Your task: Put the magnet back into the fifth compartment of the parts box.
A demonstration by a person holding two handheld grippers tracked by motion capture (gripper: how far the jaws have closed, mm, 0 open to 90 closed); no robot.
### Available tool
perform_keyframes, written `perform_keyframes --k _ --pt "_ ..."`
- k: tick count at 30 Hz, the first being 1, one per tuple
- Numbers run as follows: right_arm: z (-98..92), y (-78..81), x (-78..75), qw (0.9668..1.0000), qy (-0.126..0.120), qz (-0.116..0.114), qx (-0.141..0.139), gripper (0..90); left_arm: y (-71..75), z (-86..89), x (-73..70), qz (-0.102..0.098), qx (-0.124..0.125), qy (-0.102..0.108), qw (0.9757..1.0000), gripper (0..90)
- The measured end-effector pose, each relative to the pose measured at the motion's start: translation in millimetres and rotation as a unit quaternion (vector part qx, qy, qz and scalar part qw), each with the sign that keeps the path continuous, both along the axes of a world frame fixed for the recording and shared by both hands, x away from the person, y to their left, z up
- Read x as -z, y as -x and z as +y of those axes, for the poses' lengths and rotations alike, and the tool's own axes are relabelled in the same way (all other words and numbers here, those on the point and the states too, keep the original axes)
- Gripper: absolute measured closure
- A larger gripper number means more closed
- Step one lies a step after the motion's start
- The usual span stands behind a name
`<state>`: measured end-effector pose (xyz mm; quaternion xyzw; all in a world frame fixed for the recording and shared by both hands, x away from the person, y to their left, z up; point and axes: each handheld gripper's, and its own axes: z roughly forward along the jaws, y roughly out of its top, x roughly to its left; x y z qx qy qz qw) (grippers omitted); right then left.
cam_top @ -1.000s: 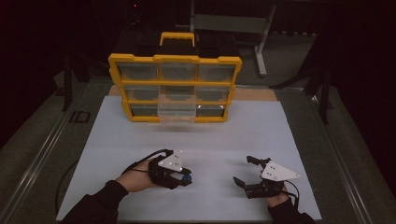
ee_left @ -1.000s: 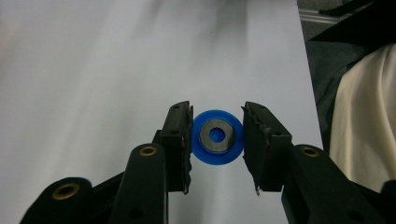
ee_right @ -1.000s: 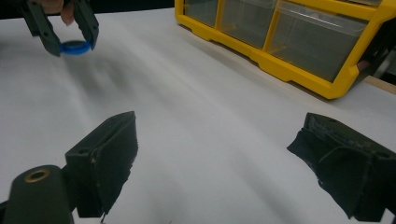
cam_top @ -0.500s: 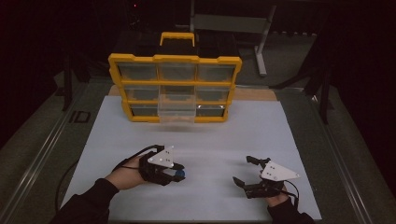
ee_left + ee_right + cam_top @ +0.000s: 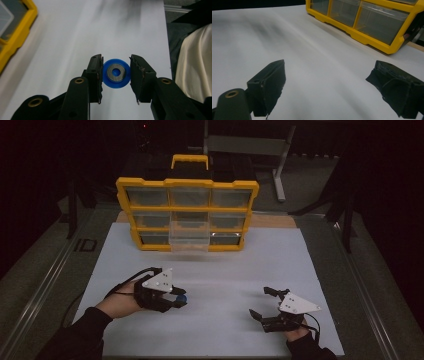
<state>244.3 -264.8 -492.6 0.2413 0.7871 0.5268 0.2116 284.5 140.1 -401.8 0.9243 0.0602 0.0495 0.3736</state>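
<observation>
A round blue disc (image 5: 116,73) with a grey metal ring in its middle sits between the pads of my left gripper (image 5: 116,72), which is shut on it and holds it off the white mat. In the high view the left gripper (image 5: 179,297) is at the front left of the mat, with the blue disc (image 5: 181,297) at its tip. My right gripper (image 5: 261,302) rests at the front right, jaws wide open with nothing between them; in its own view the right gripper (image 5: 329,82) looks over bare mat. A yellow drawer organizer (image 5: 187,212) stands at the back, its middle bottom clear drawer (image 5: 189,236) pulled out.
The white mat (image 5: 225,265) covers the table between the grippers and the organizer. The organizer's yellow frame (image 5: 372,40) lies ahead and right of the right gripper. A metal rail (image 5: 40,285) runs along the table's left side. A pale sleeve (image 5: 195,65) shows at right in the left gripper view.
My left gripper has moved left and risen a little with the blue disc in it. The right gripper has stayed put.
</observation>
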Motion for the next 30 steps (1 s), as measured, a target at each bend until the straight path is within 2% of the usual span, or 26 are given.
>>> perform_keyframes --k 11,19,30 --pt "1.1 0.3 -0.7 1.0000 -0.002 -0.004 -0.002 11.9 -6.0 19.7 -20.6 -0.008 -0.013 -0.003 0.9999 62.3" --pt "1.3 -0.1 -0.5 1.0000 -0.001 -0.005 -0.002 11.9 -12.6 28.3 -33.9 -0.015 -0.014 -0.009 0.9998 62.2" --pt "1.0 -0.6 -0.2 1.0000 0.001 -0.005 -0.002 11.9 -24.6 39.9 -51.8 -0.023 -0.015 0.011 0.9996 62.2"
